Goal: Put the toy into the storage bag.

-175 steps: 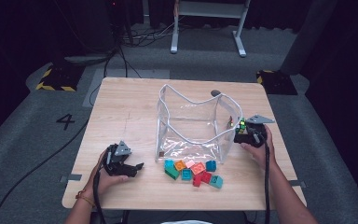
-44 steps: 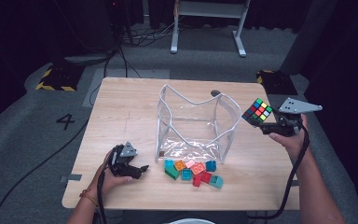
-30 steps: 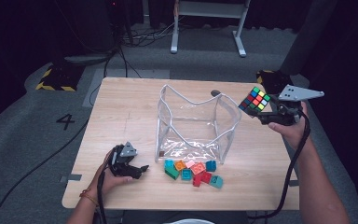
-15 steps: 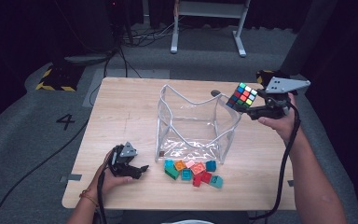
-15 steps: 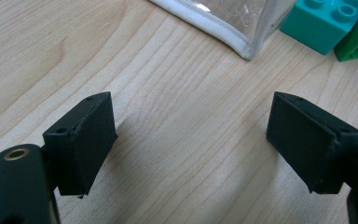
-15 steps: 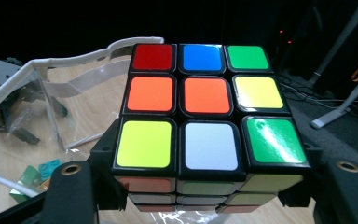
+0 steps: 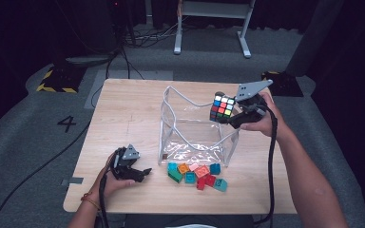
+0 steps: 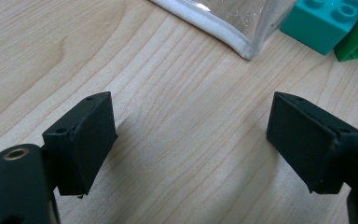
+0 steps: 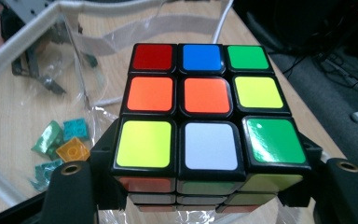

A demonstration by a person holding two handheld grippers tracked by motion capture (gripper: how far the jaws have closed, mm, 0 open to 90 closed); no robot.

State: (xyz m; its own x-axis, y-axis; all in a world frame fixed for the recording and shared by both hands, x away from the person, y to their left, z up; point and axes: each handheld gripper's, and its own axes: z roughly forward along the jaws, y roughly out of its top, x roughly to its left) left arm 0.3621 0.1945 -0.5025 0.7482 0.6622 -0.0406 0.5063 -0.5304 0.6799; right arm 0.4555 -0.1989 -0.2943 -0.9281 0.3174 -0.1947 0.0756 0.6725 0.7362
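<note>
Cube point(image 7: 222, 107) sits clenched in the right gripper point(image 7: 233, 116), held above the clear bag's point(image 7: 197, 142) rim, probably for dropping in; left gripper point(image 7: 140, 173) rests released on the table point(image 7: 123, 109).

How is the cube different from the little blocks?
The cube is held up in the right gripper over the clear bag; the blocks lie loose on the table. The cube is bigger, with many colours on one face; each block is one colour. Both are colourful toys.
</note>
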